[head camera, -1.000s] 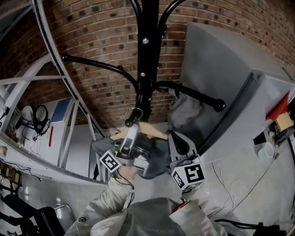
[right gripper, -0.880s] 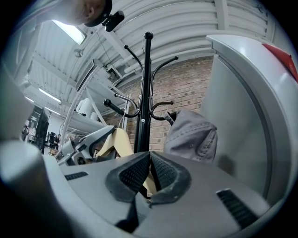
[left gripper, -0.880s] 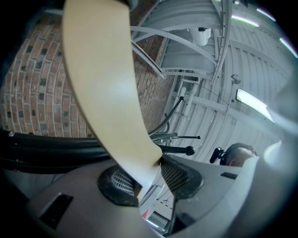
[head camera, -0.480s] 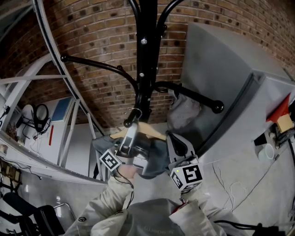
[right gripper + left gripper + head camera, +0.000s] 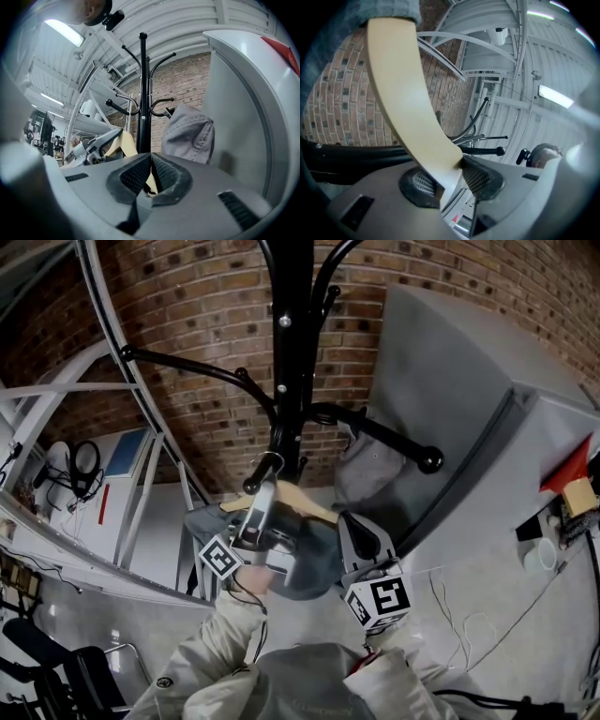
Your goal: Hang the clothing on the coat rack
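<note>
A black coat rack [image 5: 291, 352] stands before the brick wall, and a grey garment [image 5: 370, 470] hangs on its right arm. My left gripper [image 5: 258, 512] is shut on a pale wooden hanger [image 5: 298, 495] that carries a blue-grey garment [image 5: 314, 559]. The hanger's metal hook [image 5: 267, 465] sits close beside the pole. In the left gripper view the hanger [image 5: 408, 108] is pinched between the pads of that gripper [image 5: 450, 180]. My right gripper [image 5: 354, 521] is at the hanger's right end with its jaws shut [image 5: 151, 164]. Rack [image 5: 144, 93], hanger [image 5: 119, 143] and hung garment [image 5: 190, 133] lie ahead of it.
A large grey cabinet [image 5: 469, 409] stands right of the rack, close behind the hung garment. White metal framing [image 5: 141, 427] runs along the left. A white cup [image 5: 541, 554] and a red object [image 5: 572, 460] sit at the far right.
Nothing has visibly changed apart from a slight shift of the head view; both grippers and the hanger keep their places by the pole.
</note>
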The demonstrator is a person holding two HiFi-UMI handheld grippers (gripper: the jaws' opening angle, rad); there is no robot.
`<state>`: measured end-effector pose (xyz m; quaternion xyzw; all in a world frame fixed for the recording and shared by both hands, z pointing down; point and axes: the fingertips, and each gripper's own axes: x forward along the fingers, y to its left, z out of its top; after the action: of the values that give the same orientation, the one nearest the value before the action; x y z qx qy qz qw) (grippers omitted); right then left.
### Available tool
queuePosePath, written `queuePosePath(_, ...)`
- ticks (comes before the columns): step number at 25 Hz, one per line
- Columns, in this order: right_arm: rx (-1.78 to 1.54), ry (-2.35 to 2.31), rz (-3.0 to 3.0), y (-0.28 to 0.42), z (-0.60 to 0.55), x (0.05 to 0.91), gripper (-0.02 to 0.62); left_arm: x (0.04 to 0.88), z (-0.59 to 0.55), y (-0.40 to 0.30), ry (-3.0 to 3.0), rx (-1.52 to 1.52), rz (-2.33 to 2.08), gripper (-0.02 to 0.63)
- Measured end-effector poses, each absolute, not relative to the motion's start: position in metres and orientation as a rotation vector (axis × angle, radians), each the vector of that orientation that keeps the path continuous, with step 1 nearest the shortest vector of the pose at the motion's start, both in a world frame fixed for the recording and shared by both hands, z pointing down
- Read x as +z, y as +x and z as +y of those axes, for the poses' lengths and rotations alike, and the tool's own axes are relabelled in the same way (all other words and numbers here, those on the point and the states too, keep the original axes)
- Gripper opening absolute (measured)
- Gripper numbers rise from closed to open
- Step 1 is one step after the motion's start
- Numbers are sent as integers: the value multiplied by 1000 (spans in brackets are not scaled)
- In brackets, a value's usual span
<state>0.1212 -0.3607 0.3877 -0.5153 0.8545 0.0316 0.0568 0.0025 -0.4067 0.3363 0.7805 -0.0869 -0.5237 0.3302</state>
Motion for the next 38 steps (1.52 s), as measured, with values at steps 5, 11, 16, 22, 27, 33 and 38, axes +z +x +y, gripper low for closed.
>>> queuePosePath(5,87,-1523,2626,125,-344,389,25,336,-405,1,2033,-1395,-289,140)
queuePosePath(11,25,-1481,2667,136,-321,404,25,347,-400,1,2013,-1419,-377,156)
queuePosePath(16,-50,-1453,2697,140,-302,428,25,385,-391,-8,1919,-1398,-497,156)
queuePosePath(22,-66,-1434,2688,145,-270,437,25,420,-349,8,2019,-1185,-639,32)
queuePosePath(27,-137,-1415,2689,132,-235,449,25,429,-284,20,2457,-738,-906,9)
queuePosePath(33,-215,-1423,2690,103,-198,465,25,450,-215,0,2659,-366,-1146,9)
queuePosePath(38,-178,-1418,2704,67,-170,458,25,458,-175,-28,2682,-270,-1232,9)
